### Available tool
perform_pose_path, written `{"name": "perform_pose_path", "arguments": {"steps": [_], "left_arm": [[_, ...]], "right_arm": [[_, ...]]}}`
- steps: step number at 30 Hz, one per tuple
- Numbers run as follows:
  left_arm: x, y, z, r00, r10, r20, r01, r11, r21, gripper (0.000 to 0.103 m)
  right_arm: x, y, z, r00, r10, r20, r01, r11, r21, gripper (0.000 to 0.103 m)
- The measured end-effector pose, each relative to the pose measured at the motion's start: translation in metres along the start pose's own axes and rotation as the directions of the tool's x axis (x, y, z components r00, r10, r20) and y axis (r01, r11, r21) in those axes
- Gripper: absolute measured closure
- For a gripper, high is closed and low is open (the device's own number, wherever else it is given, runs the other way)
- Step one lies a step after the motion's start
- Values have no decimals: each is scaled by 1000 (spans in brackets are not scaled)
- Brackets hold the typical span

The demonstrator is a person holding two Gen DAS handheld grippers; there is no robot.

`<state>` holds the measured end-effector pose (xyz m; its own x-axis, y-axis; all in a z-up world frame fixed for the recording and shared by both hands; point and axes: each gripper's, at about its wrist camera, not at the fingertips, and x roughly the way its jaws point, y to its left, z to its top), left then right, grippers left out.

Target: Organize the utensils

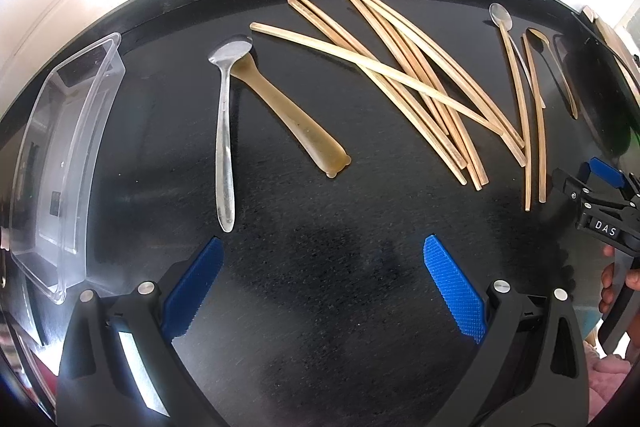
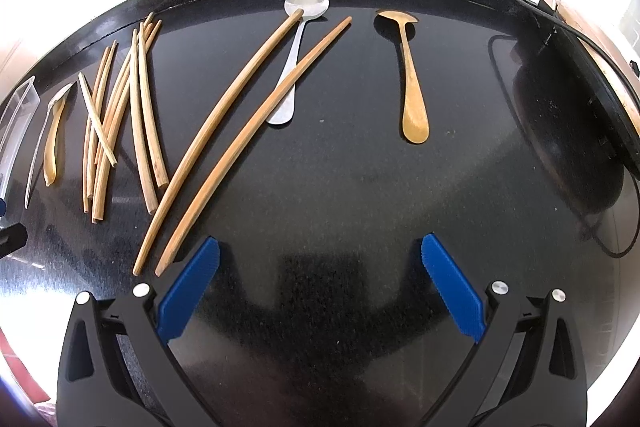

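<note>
Left wrist view: the left gripper [image 1: 322,287] hangs over the black table [image 1: 320,227] with its blue pads spread wide and nothing between them. At the left edge of the frame lies one clear plastic container [image 1: 60,163]. Right of it, at upper centre-left, are two spoons: a steel spoon [image 1: 225,131] and an amber plastic spoon [image 1: 288,111], their bowls touching. A loose pile of wooden chopsticks [image 1: 416,79] crosses the upper centre (roughly eight, overlapping too much for a sure count). At upper right a second steel spoon [image 1: 501,15] lies with two more chopsticks [image 1: 534,115] and a gold-coloured spoon [image 1: 560,75]. The right gripper [image 1: 600,199] shows at the right edge; whether it is spread cannot be told here. Right wrist view: the right gripper [image 2: 320,287] is spread wide and empty above the table. Two long chopsticks [image 2: 224,131] run diagonally through the centre-left, crossing one steel spoon [image 2: 296,39]. One gold spoon [image 2: 410,75] lies apart at upper right of centre. The chopstick pile [image 2: 120,115] and the other two spoons [image 2: 52,131] sit at the left.
</note>
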<state>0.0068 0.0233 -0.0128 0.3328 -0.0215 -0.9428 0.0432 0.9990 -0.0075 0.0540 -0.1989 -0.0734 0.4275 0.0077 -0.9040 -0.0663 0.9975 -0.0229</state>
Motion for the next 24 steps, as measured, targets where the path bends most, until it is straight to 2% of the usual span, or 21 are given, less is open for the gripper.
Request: {"name": "perform_pose_path", "arguments": {"steps": [18, 24], "left_arm": [[-6, 3, -3, 999, -49, 2, 49, 999, -21, 5], [-3, -1, -3, 999, -39, -1, 39, 999, -1, 5]], "right_arm": [[-1, 1, -4, 1000, 0, -31, 0, 1000, -3, 5], [-3, 0, -10, 1000, 1, -28, -2, 1000, -7, 5]]}}
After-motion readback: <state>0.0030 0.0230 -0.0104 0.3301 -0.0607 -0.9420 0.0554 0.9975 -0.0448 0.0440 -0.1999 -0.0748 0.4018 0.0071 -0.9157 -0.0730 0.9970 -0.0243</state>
